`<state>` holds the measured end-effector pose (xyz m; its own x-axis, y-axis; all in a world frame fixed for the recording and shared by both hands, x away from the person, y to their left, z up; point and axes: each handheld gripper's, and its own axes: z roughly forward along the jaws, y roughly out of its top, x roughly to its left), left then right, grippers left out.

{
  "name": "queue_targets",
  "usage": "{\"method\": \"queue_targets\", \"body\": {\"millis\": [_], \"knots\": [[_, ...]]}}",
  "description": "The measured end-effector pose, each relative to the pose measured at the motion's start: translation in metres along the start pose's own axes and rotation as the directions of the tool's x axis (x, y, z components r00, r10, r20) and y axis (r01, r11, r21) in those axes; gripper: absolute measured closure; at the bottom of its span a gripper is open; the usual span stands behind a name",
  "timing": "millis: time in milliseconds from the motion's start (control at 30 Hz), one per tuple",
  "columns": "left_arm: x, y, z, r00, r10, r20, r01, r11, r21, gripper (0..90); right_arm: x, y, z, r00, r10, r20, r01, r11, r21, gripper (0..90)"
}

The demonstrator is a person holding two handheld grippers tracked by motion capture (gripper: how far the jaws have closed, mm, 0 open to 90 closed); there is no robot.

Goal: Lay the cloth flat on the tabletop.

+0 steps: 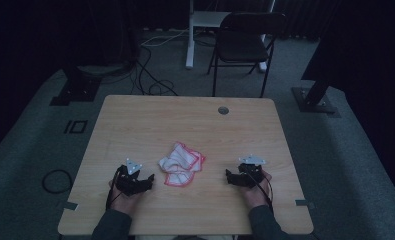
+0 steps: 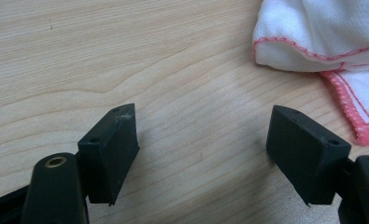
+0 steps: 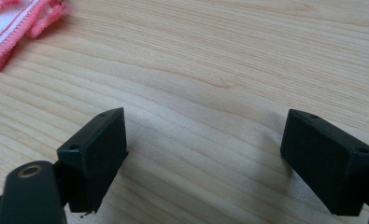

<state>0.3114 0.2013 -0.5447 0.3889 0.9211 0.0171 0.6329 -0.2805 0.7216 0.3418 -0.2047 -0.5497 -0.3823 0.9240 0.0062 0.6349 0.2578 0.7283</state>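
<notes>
**A limp cloth between two open claws**

Our left claw (image 1: 146, 181) rests low on the surface (image 1: 135, 125), jaws wide apart with nothing but bare wood between them. Our right claw (image 1: 230, 176) sits the same way, jaws spread and empty. Both point inward toward the cloth (image 1: 182, 163), which lies crumpled near the middle of the surface, between the two claws and touching neither.

In the left gripper view the cloth (image 2: 322, 37) sits just beyond the far jaw; in the right gripper view only a pink-stitched corner (image 3: 14, 23) enters at the upper left.

We judge it light, soft and quite limp: thin white fabric that will sag and drape from wherever we pinch it, and will not slip much or break. The pink hem (image 2: 355, 109) looks thicker and firmer than the body, so an edge or corner is where we would take hold, one claw per side if it is to be spread.

The folds hide how many layers lie stacked and where the other corners run. Each gripper view cuts off most of the cloth, and the dim high view blurs its outline.
</notes>
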Motion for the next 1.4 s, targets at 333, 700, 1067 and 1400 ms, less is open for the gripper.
{"method": "queue_targets", "body": {"millis": [333, 700, 1067, 1400], "knots": [[-0.003, -0.001, -0.002, 1.0000, 0.001, 0.005, -0.001, 0.9999, -0.013, 33.7, -0.001, 0.000, -0.002, 0.9996, -0.020, -0.019, 0.021, 1.000, 0.019, 15.7], [-0.004, -0.001, -0.002, 0.9999, 0.008, 0.011, -0.008, 0.9999, -0.014, 36.4, -0.001, 0.004, -0.008, 0.9995, -0.022, -0.022, 0.023, 0.999, 0.034, 45.6], [-0.004, -0.002, -0.002, 0.9998, 0.012, 0.015, -0.012, 0.9998, -0.017, 37.0, 0.007, 0.005, -0.014, 0.9946, -0.066, -0.080, 0.066, 0.998, -0.004, 56.9], [-0.003, -0.002, -0.004, 0.9997, 0.013, 0.022, -0.013, 0.9997, -0.022, 46.1, 0.019, 0.011, -0.019, 0.9880, -0.110, -0.109, 0.105, 0.993, -0.046, 59.4]]}}
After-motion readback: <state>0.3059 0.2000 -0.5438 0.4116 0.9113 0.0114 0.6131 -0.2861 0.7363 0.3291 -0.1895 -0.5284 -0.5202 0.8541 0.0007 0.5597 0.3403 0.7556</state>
